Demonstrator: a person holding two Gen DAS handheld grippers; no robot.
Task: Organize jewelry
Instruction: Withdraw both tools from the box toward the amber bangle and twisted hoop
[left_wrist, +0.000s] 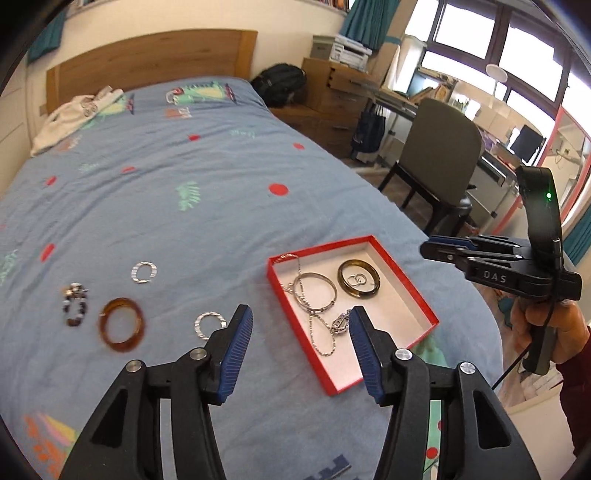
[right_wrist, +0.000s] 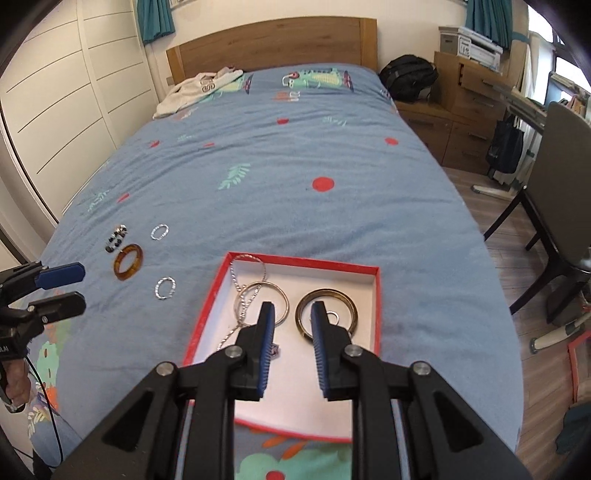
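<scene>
bed: blue patterned cover (right_wrist: 295, 155) with all the jewelry laid out on it.
box: red tray with a white floor (left_wrist: 391, 317), lying flat near the foot of the bed.
in the box: thin silver bangle (left_wrist: 314, 291), dark olive bangle (left_wrist: 359, 283) with 2 small rings (left_wrist: 358, 279) inside it, and a silver chain (left_wrist: 317, 332) trailing over the far rim.
on the cover, left of the box: amber bangle (left_wrist: 122, 325), 2 silver hoops (left_wrist: 144, 272) (left_wrist: 209, 325), beaded piece (left_wrist: 75, 304).
left gripper (left_wrist: 301, 325): jaws apart, nothing between them, above the box's left edge.
right gripper (right_wrist: 292, 314): jaws parted by a narrow gap, gripping nothing, over the 2 bangles.
hand (left_wrist: 546, 328): wrapped around the right gripper's handle.
</scene>
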